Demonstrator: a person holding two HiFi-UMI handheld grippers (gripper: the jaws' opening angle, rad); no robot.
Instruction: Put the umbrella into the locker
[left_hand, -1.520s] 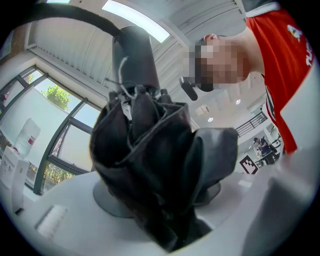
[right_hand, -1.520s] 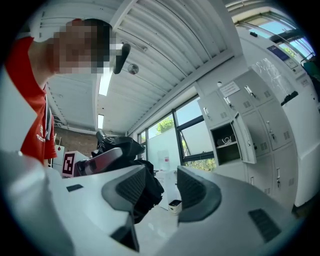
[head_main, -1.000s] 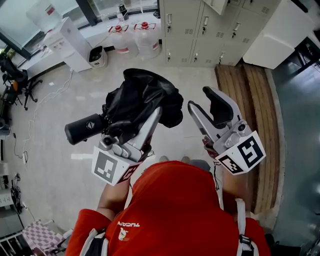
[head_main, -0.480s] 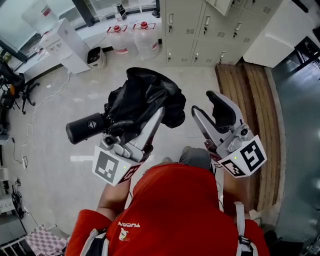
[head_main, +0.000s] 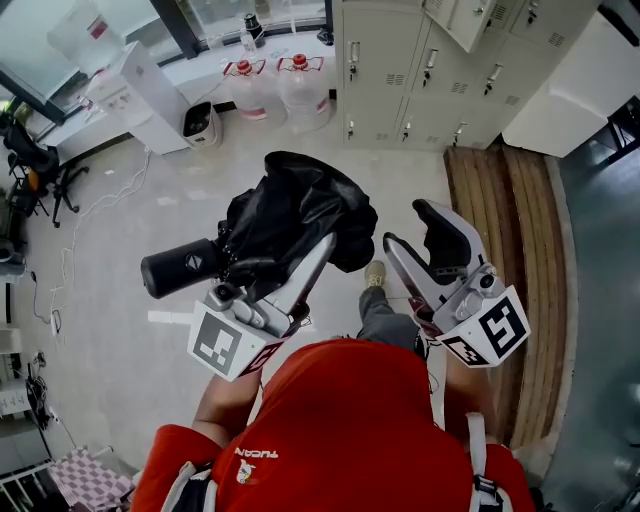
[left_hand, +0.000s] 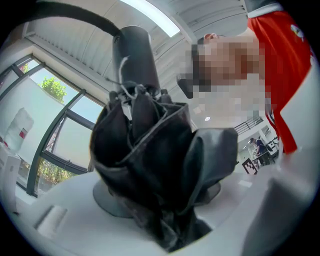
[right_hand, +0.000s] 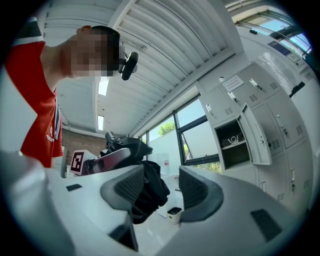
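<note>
A folded black umbrella (head_main: 300, 210) with a thick black handle (head_main: 180, 268) pointing left is held in my left gripper (head_main: 290, 255), which is shut on its bunched fabric. In the left gripper view the umbrella (left_hand: 150, 165) fills the space between the jaws, handle up. My right gripper (head_main: 418, 238) hangs beside it to the right; its jaws are opening and nothing is between them. In the right gripper view the gap of the right gripper (right_hand: 162, 190) holds no object, with the umbrella (right_hand: 142, 192) behind it. Grey lockers (head_main: 420, 60) stand ahead; one locker (right_hand: 232, 142) has its door open.
Two water bottles (head_main: 300, 85) and a white dispenser (head_main: 140, 80) stand along the far wall to the left of the lockers. Wooden floor boards (head_main: 500, 250) run along the right. The person's foot (head_main: 375, 272) is stepping forward on the pale floor.
Both grippers have moved forward toward the lockers with the person's step; a leg and shoe have come into view. The umbrella stays in the left gripper.
</note>
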